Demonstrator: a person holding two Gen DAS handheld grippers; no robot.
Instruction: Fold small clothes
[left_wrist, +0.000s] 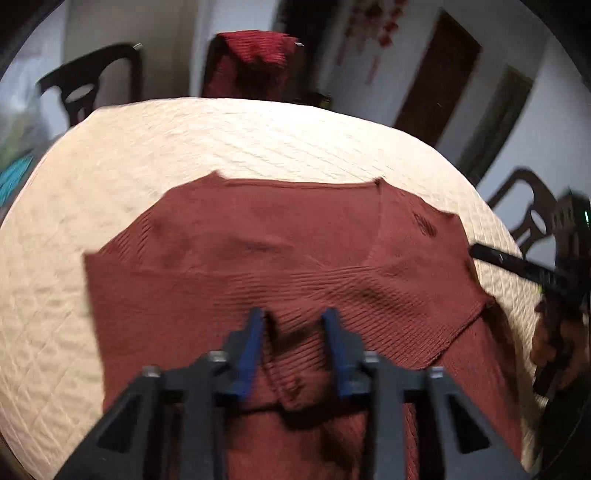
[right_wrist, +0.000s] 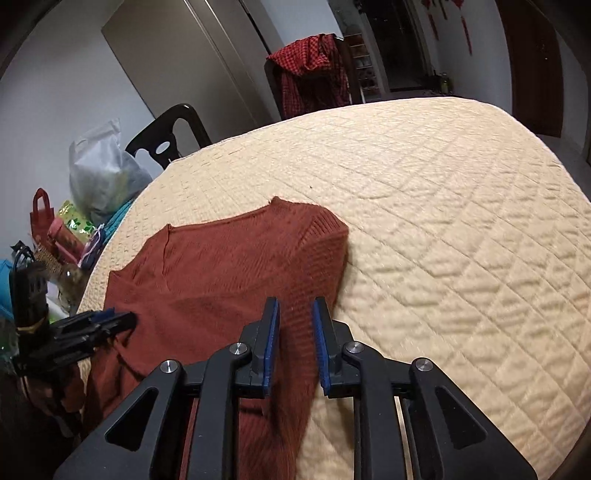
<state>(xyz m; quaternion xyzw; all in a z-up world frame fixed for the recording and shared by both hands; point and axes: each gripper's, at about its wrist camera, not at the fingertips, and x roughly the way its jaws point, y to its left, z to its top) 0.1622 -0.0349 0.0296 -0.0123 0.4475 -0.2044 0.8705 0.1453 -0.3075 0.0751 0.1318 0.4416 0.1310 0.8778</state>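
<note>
A rust-red knit garment (left_wrist: 258, 236) lies spread on the cream quilted table cover (left_wrist: 258, 140), with one side folded over its middle. My left gripper (left_wrist: 293, 328) is at the near edge, and a raised fold of the knit is pinched between its blue pads. In the right wrist view the left gripper (right_wrist: 123, 319) sits at the garment's (right_wrist: 221, 266) left edge. My right gripper (right_wrist: 295, 317) hovers over the near right part of the garment with a narrow gap between its jaws. The cloth lies flat under that gap and is not pinched. Its tip (left_wrist: 478, 253) meets the garment's right edge.
Dark chairs (left_wrist: 92, 81) stand around the table, one draped with a red checked cloth (right_wrist: 314, 74). Bags and clutter (right_wrist: 92, 173) sit off the table's left side. The quilted cover (right_wrist: 461, 240) stretches bare to the right and far side.
</note>
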